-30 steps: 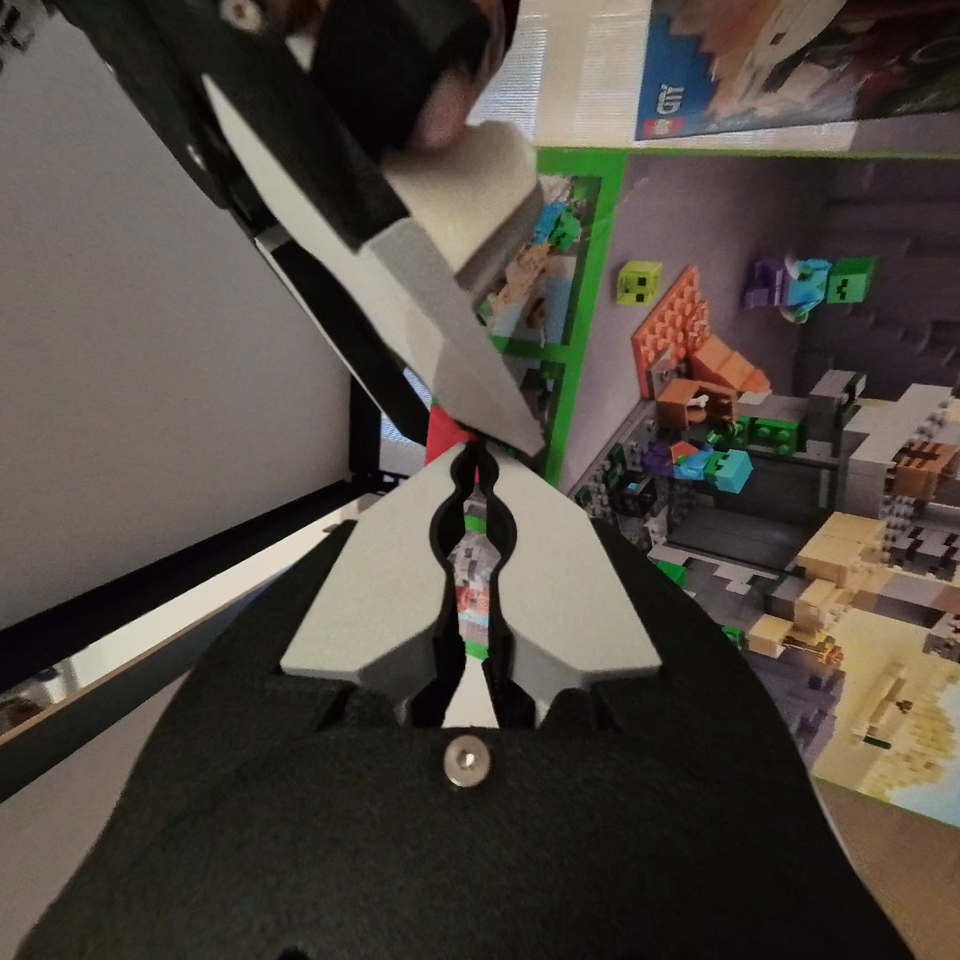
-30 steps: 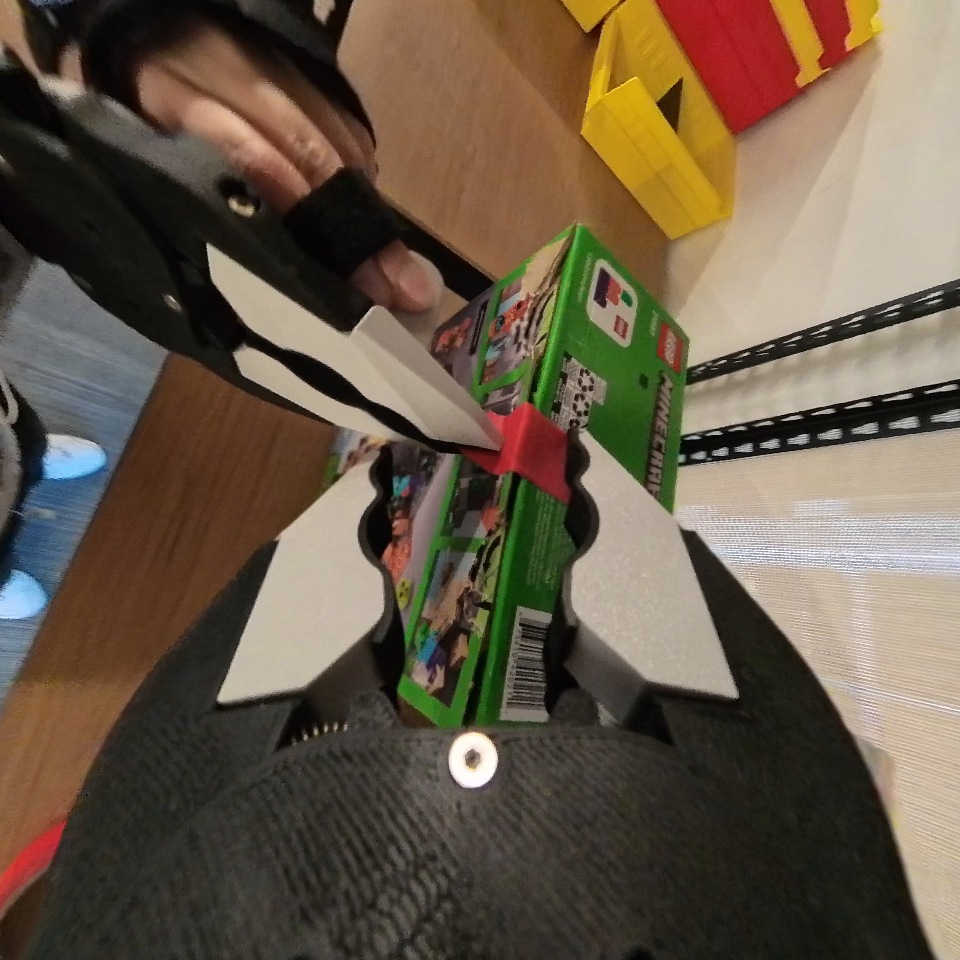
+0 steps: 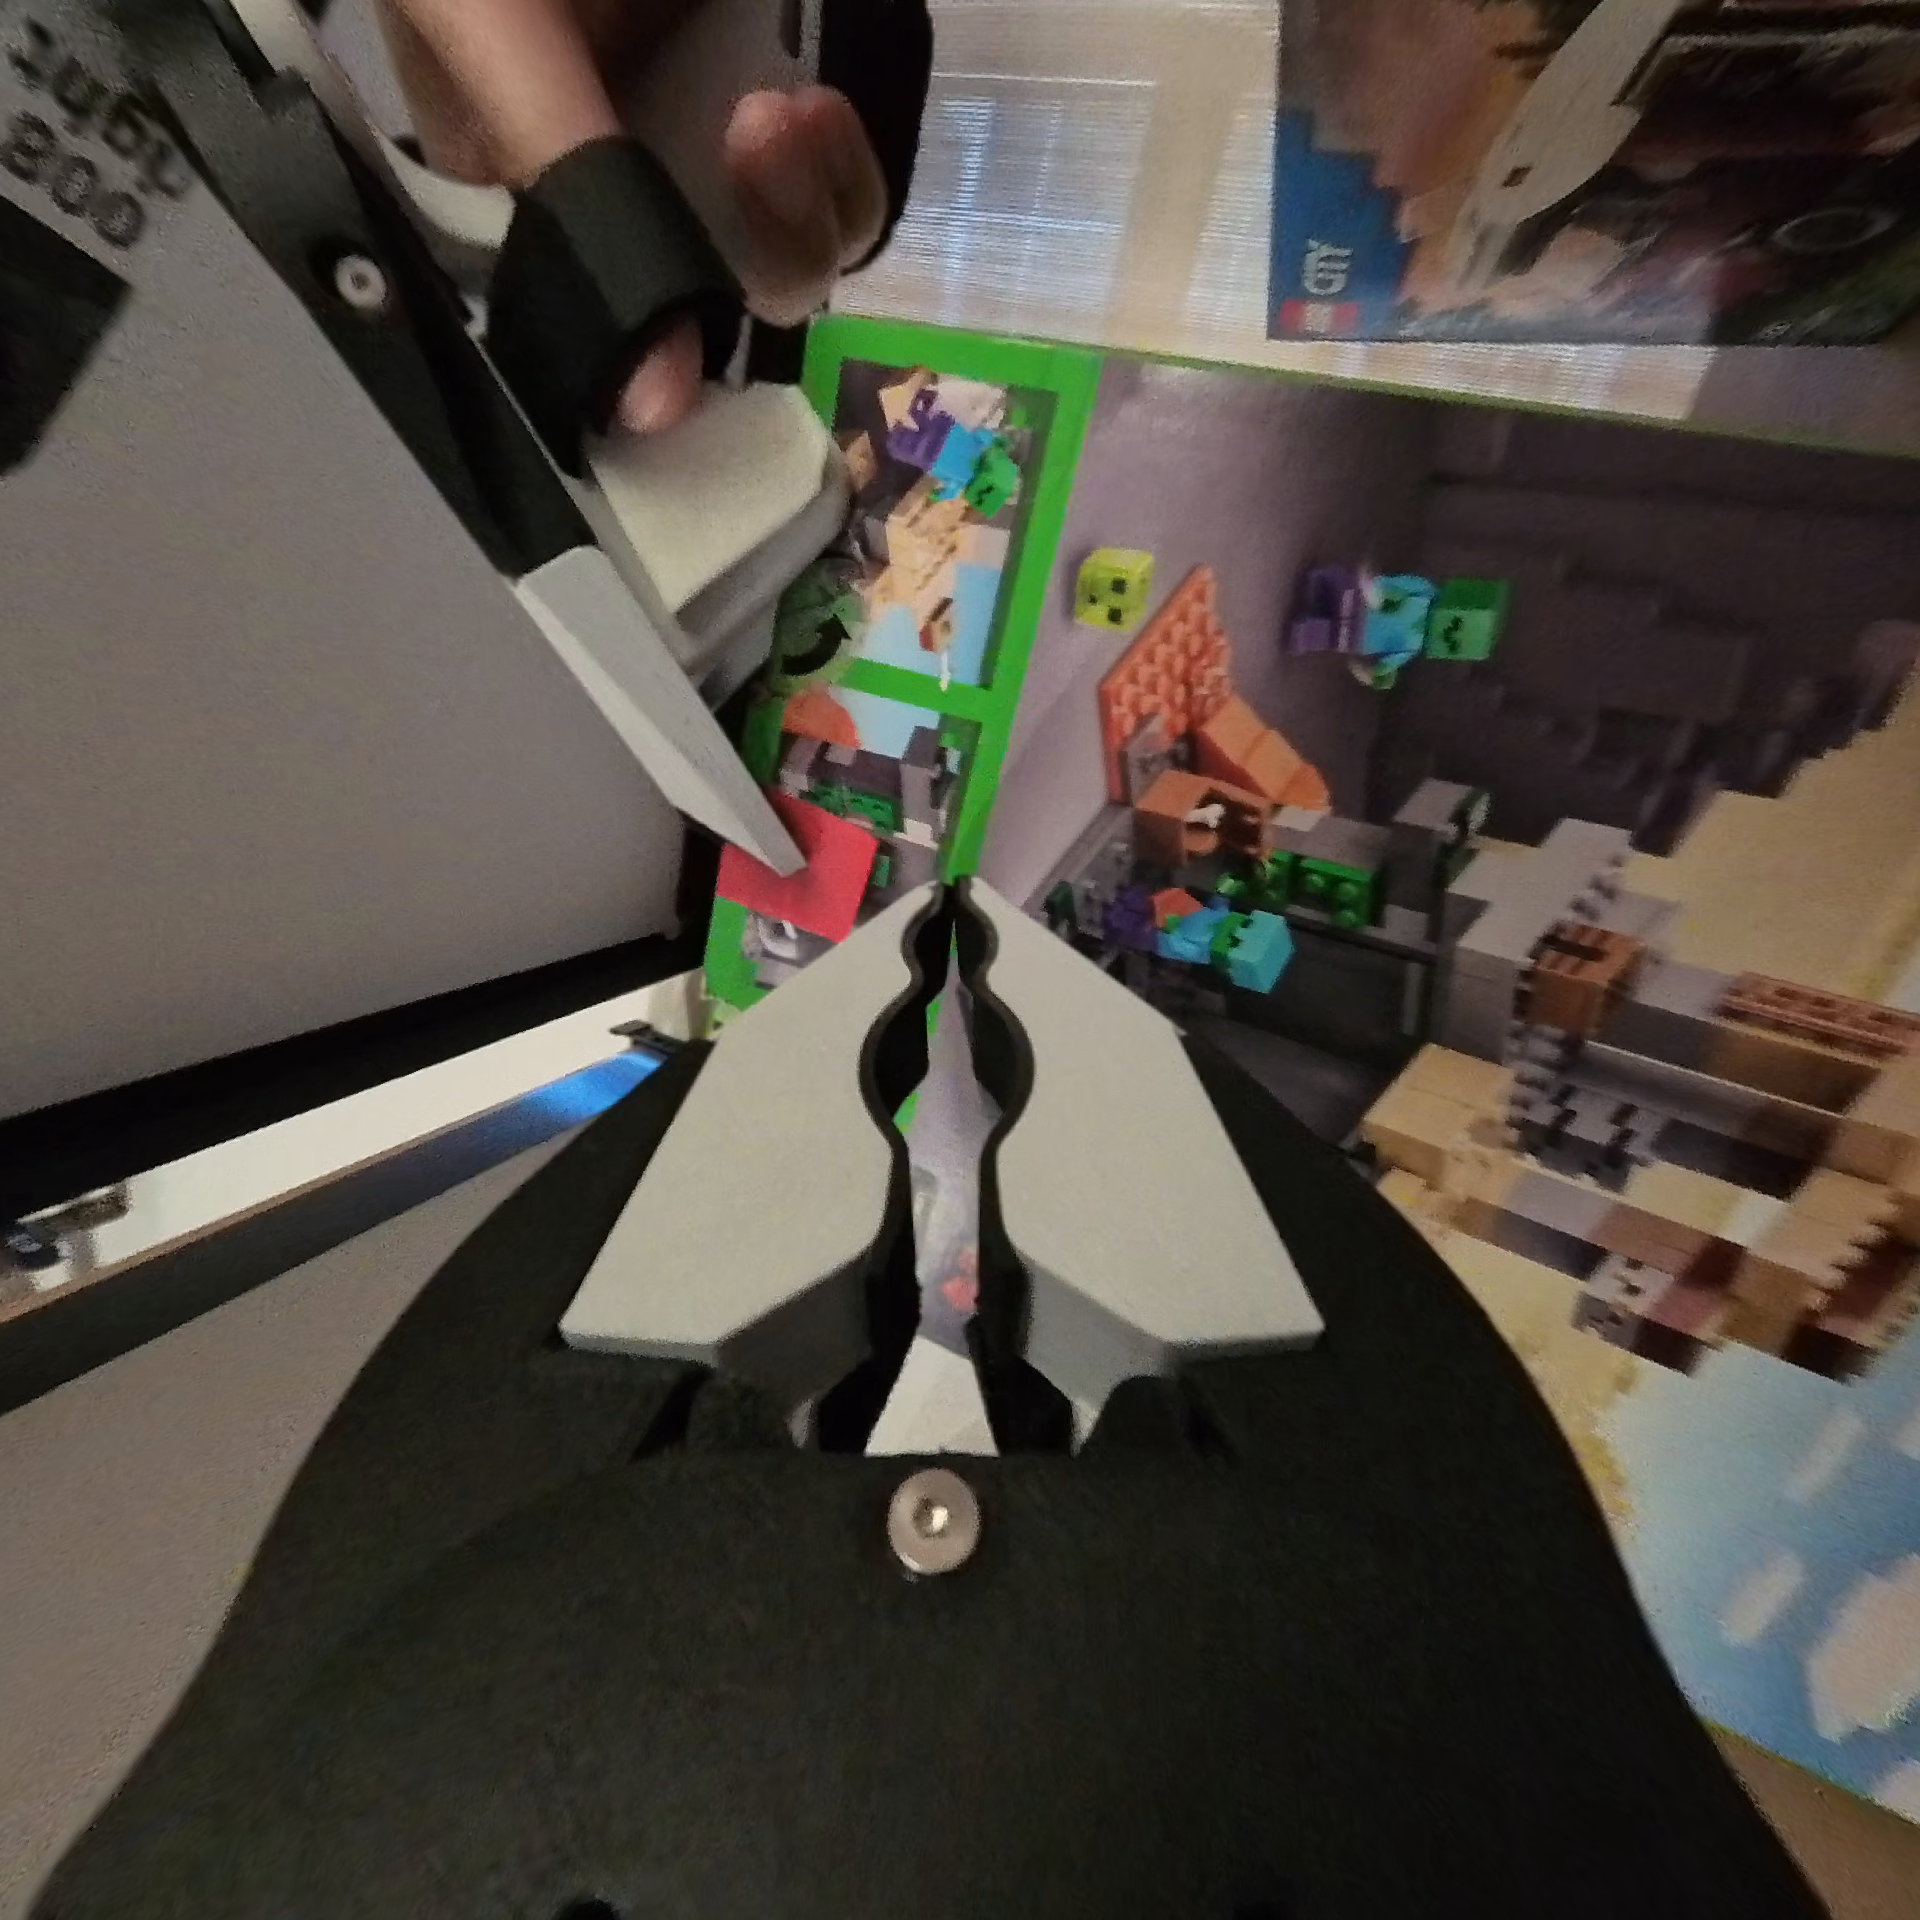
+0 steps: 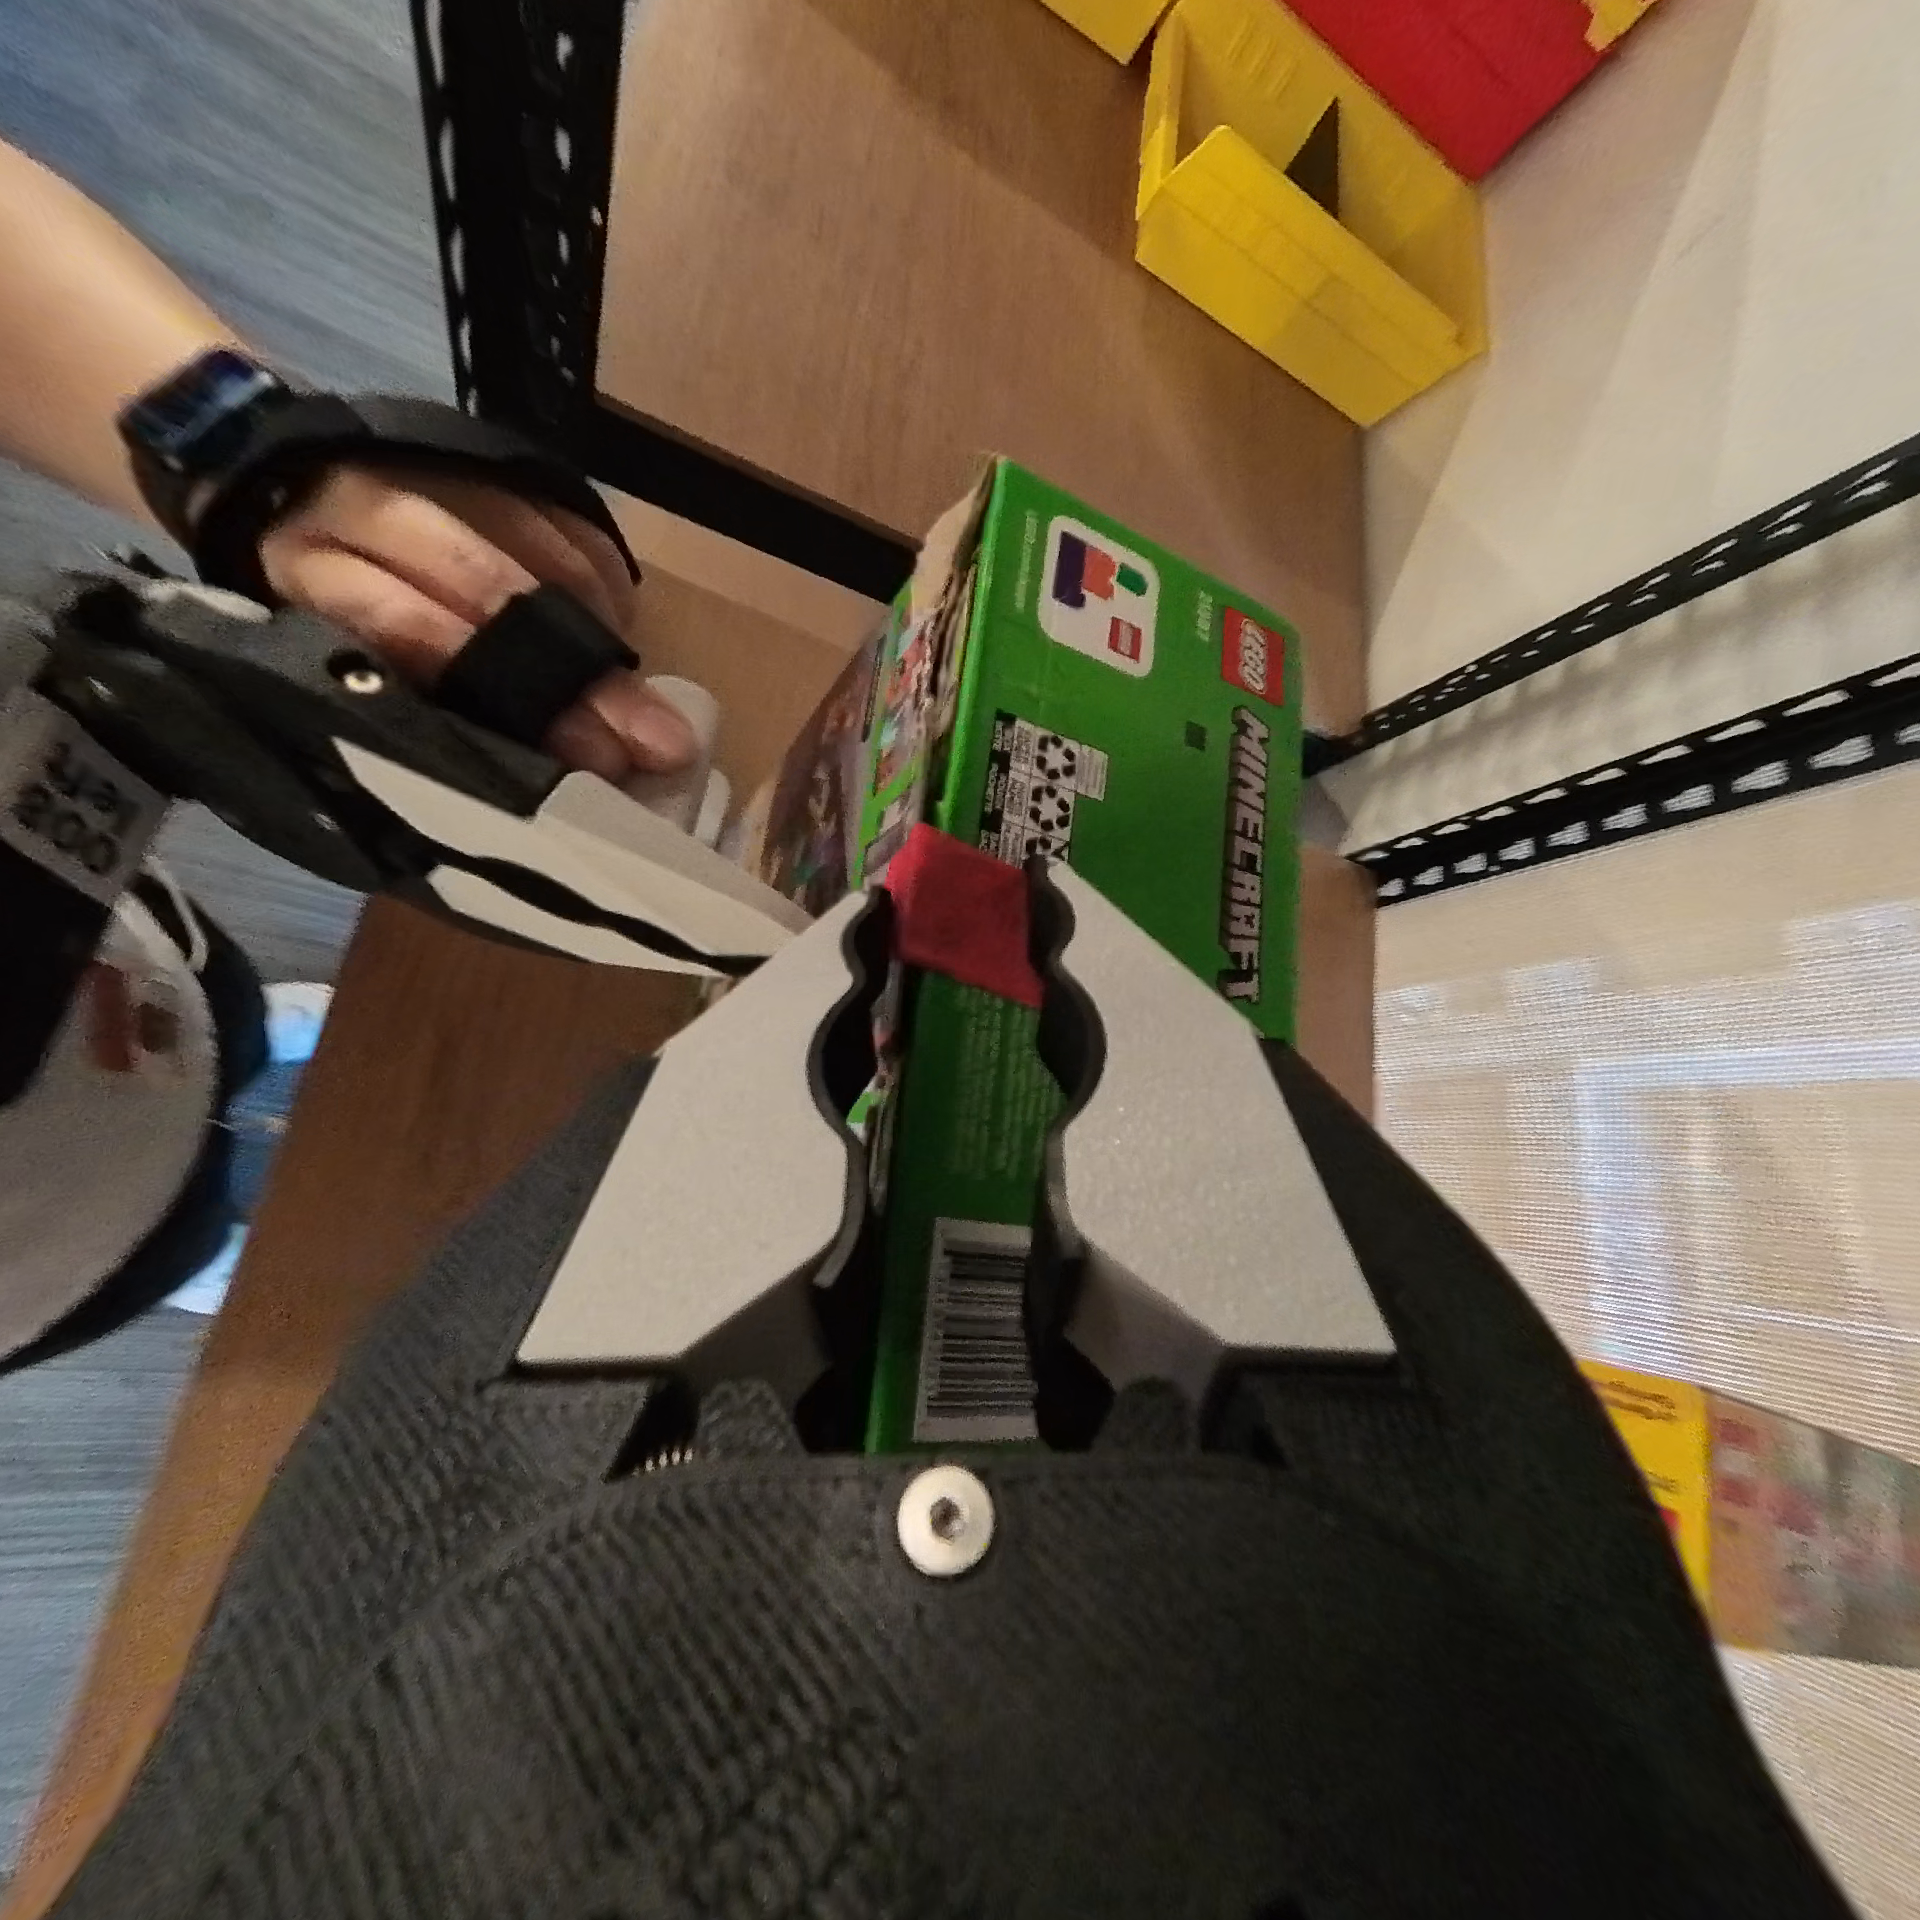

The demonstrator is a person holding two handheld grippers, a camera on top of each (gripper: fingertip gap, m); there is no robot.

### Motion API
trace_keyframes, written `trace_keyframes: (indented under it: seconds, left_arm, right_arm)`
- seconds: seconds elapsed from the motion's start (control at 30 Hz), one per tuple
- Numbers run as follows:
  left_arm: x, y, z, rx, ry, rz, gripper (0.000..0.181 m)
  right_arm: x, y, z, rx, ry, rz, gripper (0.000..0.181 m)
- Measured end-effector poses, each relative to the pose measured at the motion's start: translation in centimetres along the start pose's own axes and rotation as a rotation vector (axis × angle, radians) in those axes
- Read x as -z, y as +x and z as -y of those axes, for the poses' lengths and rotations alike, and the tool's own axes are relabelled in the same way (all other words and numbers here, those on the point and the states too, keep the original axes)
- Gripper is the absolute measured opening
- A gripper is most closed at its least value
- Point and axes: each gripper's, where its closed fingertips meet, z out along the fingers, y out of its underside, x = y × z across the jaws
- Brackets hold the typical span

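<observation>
Your right gripper [image 4: 961, 904] clamps the narrow edge of the green toy box [image 4: 1143, 790], its fingertips at the red tape [image 4: 961, 935] wrapped over that edge. The box stands out over the wooden shelf [image 4: 831, 260], well apart from the yellow bins [image 4: 1299, 239]. Your left gripper [image 3: 951, 888] is drawn down to a slit just beside the box's pictured face, near the tape; whether the thin printed strip between its fingers is pinched, I cannot tell.

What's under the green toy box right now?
A brown wooden shelf lies beyond the green toy box, clamped in the right gripper. Whether box and shelf touch is hidden.
</observation>
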Motion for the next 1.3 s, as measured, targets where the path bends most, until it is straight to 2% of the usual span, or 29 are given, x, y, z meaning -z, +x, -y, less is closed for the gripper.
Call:
trace_keyframes:
  seconds: [0.1, 0.23, 0.4, 0.57, 0.83, 1.0, 1.1, 1.2, 1.3]
  left_arm:
    - [0.8, -0.7, -0.1, 0.049, -0.003, -0.008, 0.008]
    - [2.9, -4.0, 1.0, 0.293, 0.111, -0.021, 0.006]
    - [1.7, -6.4, -1.0, 0.450, 0.068, -0.098, 0.023]
    - [0.0, -5.2, -0.5, 0.488, 0.081, -0.291, 0.030]
    - [-1.4, -3.5, -0.6, 0.551, 0.075, -0.477, 0.031]
    - [-1.7, -3.2, -1.0, 0.510, 0.064, -0.482, 0.029]
    - [-1.8, -3.1, -0.9, 0.449, 0.059, -0.464, 0.027]
    - [-1.7, -3.2, -0.9, 0.474, 0.065, -0.491, 0.028]
    - [-1.8, -3.2, -0.9, 0.476, 0.069, -0.493, 0.027]
  right_arm:
    - [-0.1, -0.2, -0.2, 0.087, -0.028, -0.059, 0.031]
    - [-0.2, -0.3, -0.4, 0.217, -0.061, -0.143, 0.035]
    - [-0.3, -0.3, -0.5, 0.249, -0.055, -0.180, 0.036]
    - [-0.4, -0.5, -0.5, 0.235, -0.004, -0.176, 0.040]
    - [-0.3, -0.9, -0.4, 0.200, 0.029, -0.142, 0.045]
    - [-0.4, -0.3, -0.3, 0.201, 0.022, -0.194, 0.034]
    - [-0.3, -0.3, -0.4, 0.219, 0.015, -0.210, 0.034]
    - [-0.3, -0.6, -0.4, 0.193, 0.029, -0.176, 0.039]
    - [-0.2, -0.2, -0.3, 0.162, 0.043, -0.184, 0.031]
